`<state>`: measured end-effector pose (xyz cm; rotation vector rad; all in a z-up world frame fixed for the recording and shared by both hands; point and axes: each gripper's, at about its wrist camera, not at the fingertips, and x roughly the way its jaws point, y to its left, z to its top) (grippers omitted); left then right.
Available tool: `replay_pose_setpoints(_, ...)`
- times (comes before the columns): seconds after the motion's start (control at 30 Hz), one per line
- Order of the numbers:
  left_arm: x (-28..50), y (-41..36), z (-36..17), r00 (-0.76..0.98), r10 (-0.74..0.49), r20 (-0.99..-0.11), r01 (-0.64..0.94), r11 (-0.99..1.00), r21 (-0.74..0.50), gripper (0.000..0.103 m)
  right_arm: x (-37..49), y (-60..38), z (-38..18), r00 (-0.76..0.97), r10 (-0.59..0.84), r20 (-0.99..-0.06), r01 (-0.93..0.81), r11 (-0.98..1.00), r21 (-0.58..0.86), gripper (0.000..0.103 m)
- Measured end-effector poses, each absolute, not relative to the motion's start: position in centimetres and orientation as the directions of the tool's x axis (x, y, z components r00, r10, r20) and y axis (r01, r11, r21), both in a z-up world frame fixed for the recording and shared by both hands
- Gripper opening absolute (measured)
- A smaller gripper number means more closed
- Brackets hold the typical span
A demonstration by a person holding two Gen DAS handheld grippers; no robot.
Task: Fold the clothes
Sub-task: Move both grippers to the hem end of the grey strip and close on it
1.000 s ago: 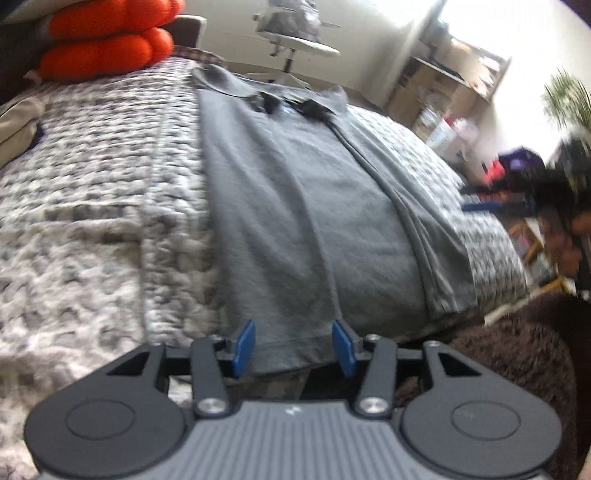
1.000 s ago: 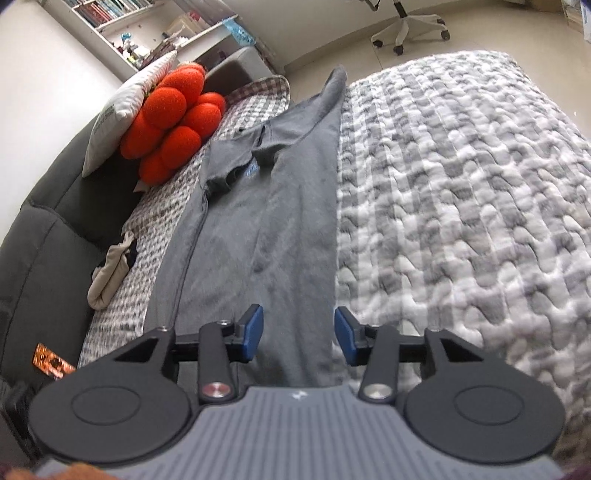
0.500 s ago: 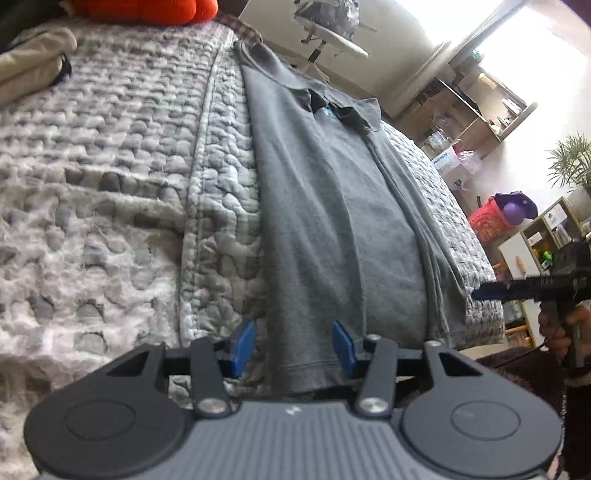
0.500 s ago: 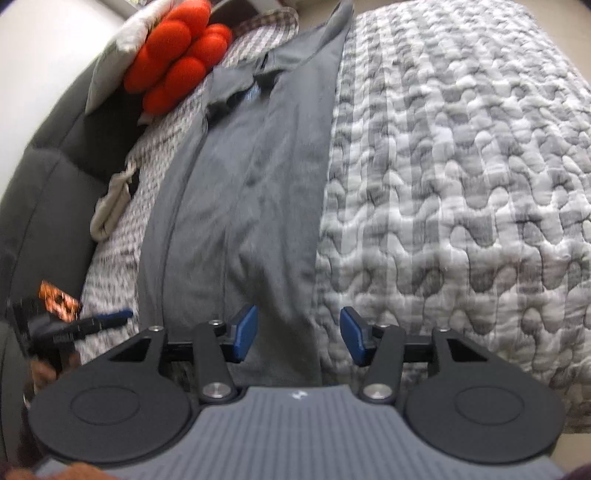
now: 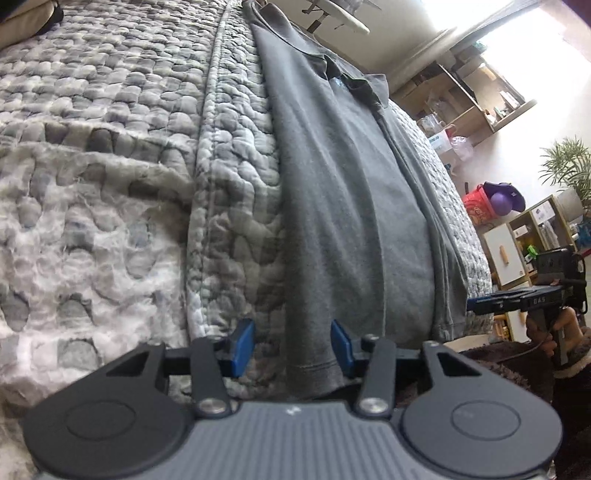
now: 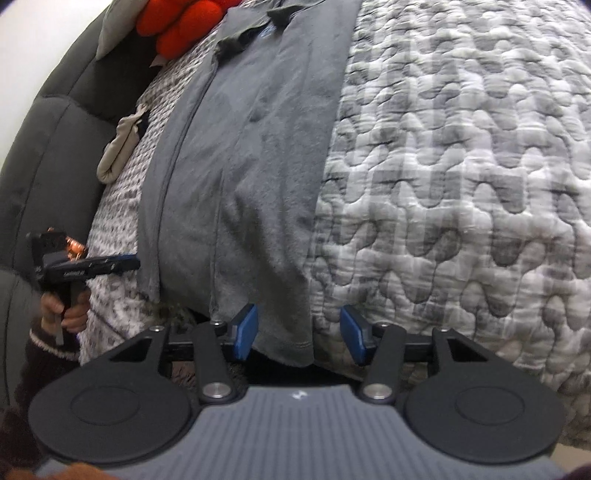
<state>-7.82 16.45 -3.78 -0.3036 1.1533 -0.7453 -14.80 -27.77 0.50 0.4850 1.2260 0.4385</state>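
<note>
Grey polo shirt [image 5: 343, 206] lies lengthwise on the bed, bottom hem hanging over the near edge. Left claw [image 5: 291, 347] sits wide open around one hem corner, right claw [image 6: 301, 334] wide open around the other [image 6: 291, 332], pads not pinching yet. Underneath is a grey quilted blanket [image 6: 461, 177]. Both claws have dropped closer to the hem than a second ago. Further out: orange cushion [image 6: 177, 22] by the dark headboard [image 6: 48, 129], beige cloth [image 6: 122, 147] beside the shirt, shelves [image 5: 476, 99] and a plant [image 5: 569, 166] off to the side.
</note>
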Motion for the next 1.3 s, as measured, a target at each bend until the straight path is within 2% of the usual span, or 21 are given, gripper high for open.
replay_pose_setpoints(0.33, -8.0, 15.8, -5.0, 0.124, -0.733, -0.669, 0.405, 0.653, -0.64, 0.043, -14.1, -27.9, -1.2, 0.147, 0.641, -0.753, -0.063, 0.766, 0.64, 0.049)
replay_pose_setpoints(0.57, -8.0, 15.5, -5.4, 0.082, -0.751, -0.656, 0.447, 0.616, -0.649, 0.041, -13.6, -28.1, -1.3, 0.116, 0.691, -0.714, -0.069, 0.722, 0.688, 0.049)
replay_pose_setpoints(0.63, -8.1, 15.5, -5.5, 0.077, -0.752, -0.655, 0.46, 0.61, -0.645, 0.041, -13.3, -27.7, -1.1, 0.109, 0.702, -0.704, -0.088, 0.712, 0.697, 0.046)
replay_pose_setpoints(0.9, -8.4, 16.0, -5.6, 0.076, -0.771, -0.632, 0.446, 0.593, -0.67, 0.041, -12.2, -26.8, -1.6, 0.076, 0.709, -0.701, -0.074, 0.705, 0.705, 0.045)
replay_pose_setpoints(0.97, -8.6, 15.8, -5.5, 0.075, -0.768, -0.636, 0.449, 0.595, -0.666, 0.039, -12.2, -26.7, -1.5, 0.07, 0.709, -0.702, -0.08, 0.705, 0.704, 0.045)
replay_pose_setpoints(1.0, -8.7, 15.6, -5.5, 0.077, -0.765, -0.64, 0.45, 0.6, -0.662, 0.034, -12.2, -26.6, -1.4, 0.068, 0.708, -0.703, -0.088, 0.706, 0.702, 0.045)
replay_pose_setpoints(1.03, -8.8, 15.5, -5.4, 0.082, -0.759, -0.646, 0.449, 0.607, -0.656, 0.028, -12.2, -26.5, -1.4, 0.066, 0.705, -0.706, -0.095, 0.709, 0.699, 0.044)
replay_pose_setpoints(1.07, -8.9, 15.5, -5.3, 0.085, -0.756, -0.649, 0.449, 0.61, -0.653, 0.027, -12.2, -26.4, -1.2, 0.07, 0.697, -0.714, -0.103, 0.717, 0.689, 0.042)
replay_pose_setpoints(1.13, -9.1, 15.4, -5.2, 0.084, -0.757, -0.648, 0.453, 0.608, -0.652, 0.021, -12.3, -26.2, -1.0, 0.076, 0.685, -0.725, -0.118, 0.728, 0.675, 0.028)
replay_pose_setpoints(1.3, -9.5, 14.9, -4.8, 0.073, -0.754, -0.653, 0.463, 0.605, -0.648, 0.016, -12.6, -26.2, -0.9, 0.092, 0.693, -0.715, -0.13, 0.72, 0.681, 0.015)
